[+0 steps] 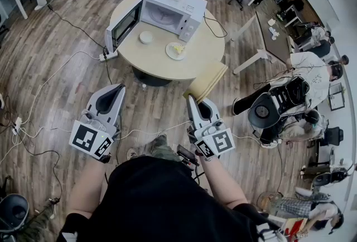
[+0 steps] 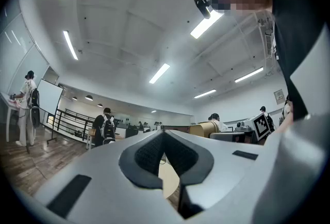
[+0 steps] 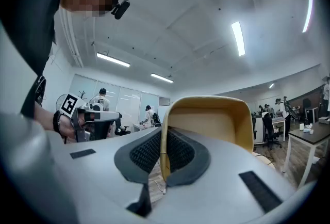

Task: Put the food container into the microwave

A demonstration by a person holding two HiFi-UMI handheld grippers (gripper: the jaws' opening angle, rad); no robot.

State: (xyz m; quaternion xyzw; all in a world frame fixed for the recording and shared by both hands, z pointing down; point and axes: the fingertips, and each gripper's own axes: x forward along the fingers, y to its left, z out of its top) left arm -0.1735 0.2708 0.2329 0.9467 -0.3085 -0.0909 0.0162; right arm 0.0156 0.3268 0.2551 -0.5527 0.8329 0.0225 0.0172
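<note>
A white microwave stands at the back of the round wooden table, its door swung open to the left. In front of it sit a small white round container and a white plate with yellowish food. My left gripper and right gripper hang low in front of my body, well short of the table. Both are shut with nothing between the jaws. In the gripper views, the left gripper and the right gripper point up toward the ceiling.
A tan chair stands at the table's near right edge, just ahead of my right gripper, and fills the right gripper view as the tan chair. Cables trail over the wood floor. People sit at desks to the right.
</note>
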